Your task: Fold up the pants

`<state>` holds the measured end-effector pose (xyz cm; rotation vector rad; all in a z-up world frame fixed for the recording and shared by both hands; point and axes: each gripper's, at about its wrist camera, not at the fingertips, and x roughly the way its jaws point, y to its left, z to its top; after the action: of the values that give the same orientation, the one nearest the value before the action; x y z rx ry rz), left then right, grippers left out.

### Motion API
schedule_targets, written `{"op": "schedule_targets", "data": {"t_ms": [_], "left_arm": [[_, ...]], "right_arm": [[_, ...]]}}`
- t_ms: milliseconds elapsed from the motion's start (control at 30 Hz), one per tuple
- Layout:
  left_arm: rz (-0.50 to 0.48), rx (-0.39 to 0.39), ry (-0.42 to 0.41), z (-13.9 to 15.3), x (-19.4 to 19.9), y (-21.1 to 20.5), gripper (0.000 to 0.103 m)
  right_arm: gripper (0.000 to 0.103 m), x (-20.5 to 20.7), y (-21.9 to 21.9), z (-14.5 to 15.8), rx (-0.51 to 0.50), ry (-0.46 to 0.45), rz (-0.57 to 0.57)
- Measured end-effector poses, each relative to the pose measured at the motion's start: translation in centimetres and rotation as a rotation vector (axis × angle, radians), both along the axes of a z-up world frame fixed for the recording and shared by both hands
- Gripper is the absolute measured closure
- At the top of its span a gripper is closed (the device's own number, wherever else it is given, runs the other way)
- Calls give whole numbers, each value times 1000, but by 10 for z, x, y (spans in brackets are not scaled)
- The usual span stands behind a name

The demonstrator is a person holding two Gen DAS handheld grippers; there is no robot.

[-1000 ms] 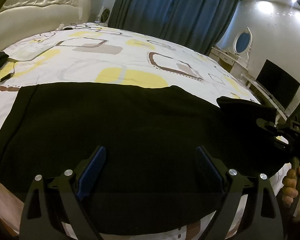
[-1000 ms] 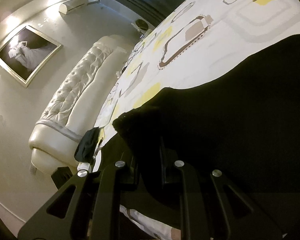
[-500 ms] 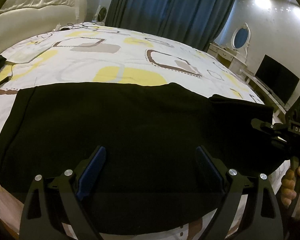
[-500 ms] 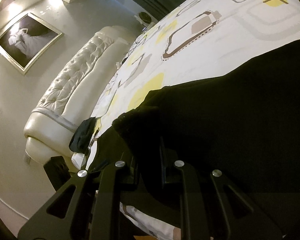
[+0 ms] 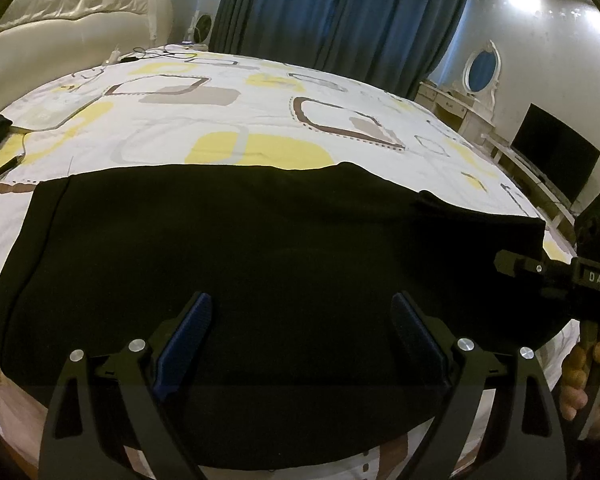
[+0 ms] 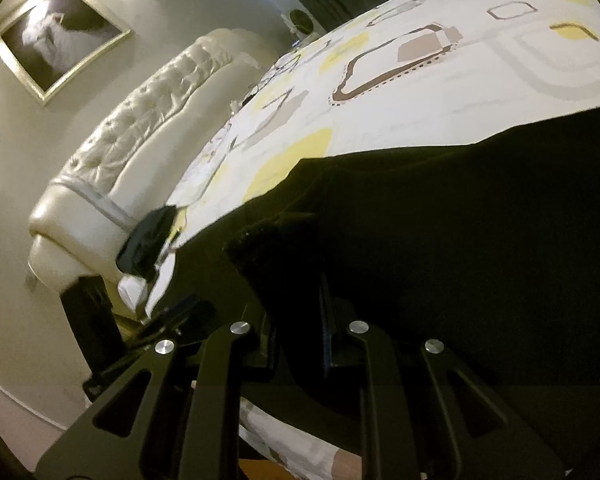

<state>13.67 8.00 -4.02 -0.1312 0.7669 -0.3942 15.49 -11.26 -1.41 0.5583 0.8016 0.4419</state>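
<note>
Right hand-held gripper point(image 6: 296, 292) is clenched on a raised fold of the black pants point(image 5: 236, 264), its two fingers nearly together with the cloth pinched between them; from the left wrist view it shows at the right side, gripping the pants' end near the bed's right-hand edge. Left hand-held gripper point(image 5: 300, 320) hovers released over the middle of the garment, blue pads wide apart and nothing between them. The pants lie flat across the near edge of the bed point(image 5: 260, 112), spread from its near-left corner toward the near-right one, on a white cover with yellow and grey shapes. Risk, as I judge it: the pinch takes only a small bunch of soft fabric, so a quick pull across could let it slip free or lift one layer alone, leaving the fold skewed; with nothing pinning the far end, the whole garment may drag along the cover or slide off the near edge. Only legible writing is "DAS" in pale letters on the right tool's body point(image 5: 598, 279); nothing else reads clearly.
</note>
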Motion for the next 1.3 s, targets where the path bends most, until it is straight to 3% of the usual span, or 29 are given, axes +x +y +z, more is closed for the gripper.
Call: {"op": "schedule_targets", "data": {"t_ms": [800,900,967,1067,1200,1300], "left_arm": [[-7,19,-2,-1,1,-1,13],[-6,19,-2,-1,1,-2,13],[-7,21,-2,-1,1,-2,13],[-10,24,-2,-1,1,-1,13],[-10,23,-2,-1,1,-2,13],[-12,26,-3,-1,1,-2,13]], "right_arm": [[84,-12,33,-8,-217,-20,80],[70,-13,36,-10,-203,-20,90],[51,-15,40,-9,-197,-29,100],[35,-20,53,-6,-228,-50,128],[28,-28,61,-4,-231,-54,165],[28,-31,48,0,-138,-31,176]]}}
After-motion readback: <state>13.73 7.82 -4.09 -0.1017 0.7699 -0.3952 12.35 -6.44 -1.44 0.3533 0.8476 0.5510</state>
